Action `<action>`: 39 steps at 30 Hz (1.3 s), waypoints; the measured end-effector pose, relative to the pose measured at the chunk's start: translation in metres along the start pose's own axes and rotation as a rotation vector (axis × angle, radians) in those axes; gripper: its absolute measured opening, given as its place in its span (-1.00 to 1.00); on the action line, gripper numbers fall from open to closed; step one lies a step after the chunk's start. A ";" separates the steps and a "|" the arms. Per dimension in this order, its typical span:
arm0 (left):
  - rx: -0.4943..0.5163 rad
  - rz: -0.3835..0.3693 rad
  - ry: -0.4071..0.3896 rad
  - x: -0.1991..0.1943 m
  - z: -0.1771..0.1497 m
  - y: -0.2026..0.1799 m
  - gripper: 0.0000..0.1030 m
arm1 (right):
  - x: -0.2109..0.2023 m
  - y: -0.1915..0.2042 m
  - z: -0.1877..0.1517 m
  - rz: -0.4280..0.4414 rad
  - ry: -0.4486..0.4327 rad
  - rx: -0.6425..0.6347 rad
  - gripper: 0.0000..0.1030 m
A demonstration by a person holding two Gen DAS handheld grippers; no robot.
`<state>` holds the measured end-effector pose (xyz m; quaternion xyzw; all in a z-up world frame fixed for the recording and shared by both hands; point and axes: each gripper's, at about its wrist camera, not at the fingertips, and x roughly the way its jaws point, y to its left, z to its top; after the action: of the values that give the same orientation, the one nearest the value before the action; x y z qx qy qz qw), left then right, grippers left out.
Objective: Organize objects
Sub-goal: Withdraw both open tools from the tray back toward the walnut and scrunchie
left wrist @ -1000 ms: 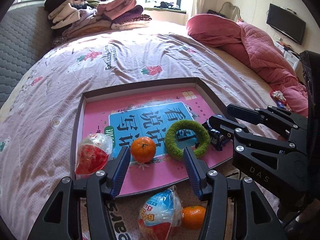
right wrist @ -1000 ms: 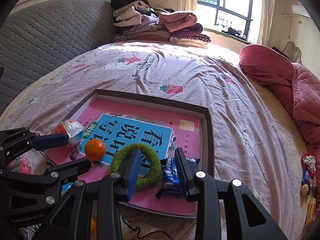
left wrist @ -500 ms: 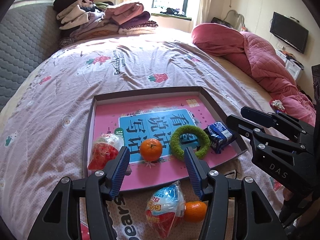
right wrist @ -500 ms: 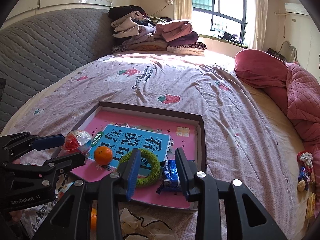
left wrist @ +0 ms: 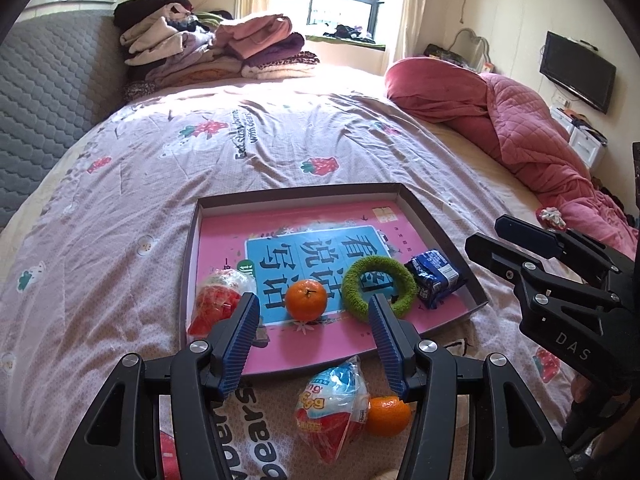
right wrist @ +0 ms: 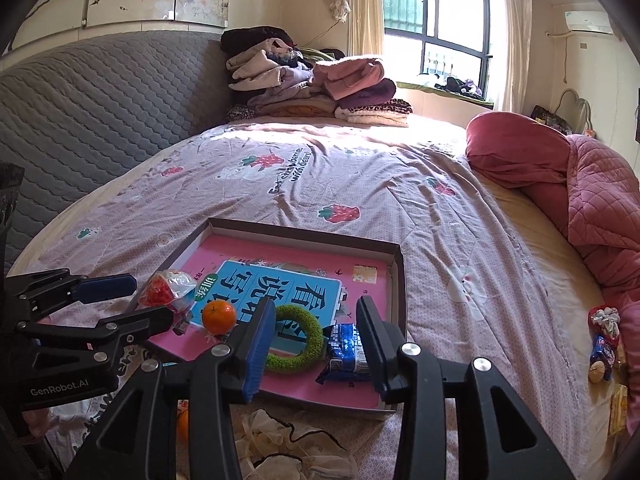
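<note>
A shallow brown box tray point(left wrist: 434, 222) point(right wrist: 396, 272) with a pink book lining lies on the bed. Inside it are a red-and-clear snack bag point(left wrist: 218, 298) point(right wrist: 166, 286), an orange point(left wrist: 307, 299) point(right wrist: 218, 316), a green fuzzy ring point(left wrist: 380, 283) point(right wrist: 298, 340) and a blue snack packet point(left wrist: 434, 276) point(right wrist: 347, 347). In front of the tray lie a second snack bag point(left wrist: 332, 408) and another orange point(left wrist: 387, 416). My left gripper point(left wrist: 314, 342) hovers open above the tray's near edge, holding nothing. My right gripper point(right wrist: 316, 342) is opening, above the ring and packet without touching them.
Folded clothes point(left wrist: 208, 52) are piled at the bed's far end beside a grey quilted headboard point(right wrist: 80, 112). A pink quilt point(left wrist: 520, 128) is bunched on the right. Small packets point(right wrist: 602, 344) lie by the right edge. Crumpled plastic point(right wrist: 280, 440) sits near the front.
Both grippers have pulled back and risen from the tray. The right gripper's jaws have widened and let go of the blue packet, which now lies in the tray.
</note>
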<state>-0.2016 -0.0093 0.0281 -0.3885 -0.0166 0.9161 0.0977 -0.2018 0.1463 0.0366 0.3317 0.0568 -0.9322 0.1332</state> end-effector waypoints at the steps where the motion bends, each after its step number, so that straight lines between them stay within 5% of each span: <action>1: 0.000 0.006 -0.007 -0.003 0.000 0.001 0.13 | -0.001 0.000 0.000 0.003 -0.003 0.003 -0.18; 39: 0.001 0.011 -0.032 -0.046 -0.041 -0.013 0.14 | -0.056 -0.005 -0.017 0.052 -0.063 0.041 -0.05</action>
<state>-0.1385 -0.0075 0.0333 -0.3741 -0.0154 0.9227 0.0925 -0.1516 0.1664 0.0590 0.3064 0.0250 -0.9393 0.1524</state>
